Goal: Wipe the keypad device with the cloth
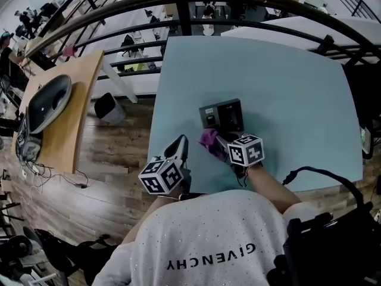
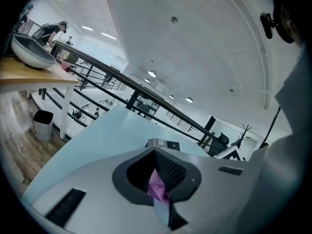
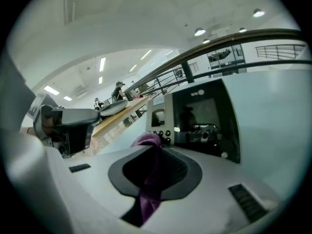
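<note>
The right gripper (image 3: pixel 155 155) is pinching the purple cloth (image 3: pixel 147 182), which hangs bunched between its jaws just in front of the keypad device (image 1: pixel 221 114). The device lies flat near the middle of the pale blue table (image 1: pixel 286 88). The left gripper (image 1: pixel 180 145) has its jaws drawn together on nothing and sits beside the cloth, apart from the device. With nothing bracing the device, a firm stroke could likely push it across the table. The bunched cloth may slip from the pinch, or let a hard jaw tip scrape the screen. Off the table, a black bin (image 1: pixel 107 107) stands on the floor and a basin (image 1: pixel 50 100) sits on the wooden bench; what either holds cannot be made out
</note>
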{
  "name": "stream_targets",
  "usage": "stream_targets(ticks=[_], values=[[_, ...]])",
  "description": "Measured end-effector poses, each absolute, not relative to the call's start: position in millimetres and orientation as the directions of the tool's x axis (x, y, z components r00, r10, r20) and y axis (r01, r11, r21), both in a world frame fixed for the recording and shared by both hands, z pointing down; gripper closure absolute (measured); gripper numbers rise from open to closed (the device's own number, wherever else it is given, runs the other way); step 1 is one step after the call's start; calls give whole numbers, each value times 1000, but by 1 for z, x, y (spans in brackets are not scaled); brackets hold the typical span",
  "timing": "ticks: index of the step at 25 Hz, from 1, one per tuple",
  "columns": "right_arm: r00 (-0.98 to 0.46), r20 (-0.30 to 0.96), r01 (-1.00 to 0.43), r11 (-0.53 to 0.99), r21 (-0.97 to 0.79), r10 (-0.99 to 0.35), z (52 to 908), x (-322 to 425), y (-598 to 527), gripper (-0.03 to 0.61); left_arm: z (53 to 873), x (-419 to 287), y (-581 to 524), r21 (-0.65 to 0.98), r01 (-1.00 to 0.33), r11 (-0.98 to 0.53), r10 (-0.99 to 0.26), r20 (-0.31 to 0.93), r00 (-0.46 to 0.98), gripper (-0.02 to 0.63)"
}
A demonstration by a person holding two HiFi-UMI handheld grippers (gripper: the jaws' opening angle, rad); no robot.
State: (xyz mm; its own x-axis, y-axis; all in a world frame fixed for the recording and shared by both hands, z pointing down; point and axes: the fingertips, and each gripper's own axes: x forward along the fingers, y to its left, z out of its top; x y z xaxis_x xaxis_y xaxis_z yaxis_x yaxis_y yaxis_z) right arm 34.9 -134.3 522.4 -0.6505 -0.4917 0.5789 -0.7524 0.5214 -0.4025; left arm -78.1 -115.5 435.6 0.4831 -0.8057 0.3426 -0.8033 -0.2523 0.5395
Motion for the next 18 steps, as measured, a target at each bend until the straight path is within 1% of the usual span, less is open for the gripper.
stream_targets(ticks=[18], values=[[-526,584,-833,235,-502,-619,536,154,-145,538,433,-13,-124,535,-782,-319,-768,338,544,614]])
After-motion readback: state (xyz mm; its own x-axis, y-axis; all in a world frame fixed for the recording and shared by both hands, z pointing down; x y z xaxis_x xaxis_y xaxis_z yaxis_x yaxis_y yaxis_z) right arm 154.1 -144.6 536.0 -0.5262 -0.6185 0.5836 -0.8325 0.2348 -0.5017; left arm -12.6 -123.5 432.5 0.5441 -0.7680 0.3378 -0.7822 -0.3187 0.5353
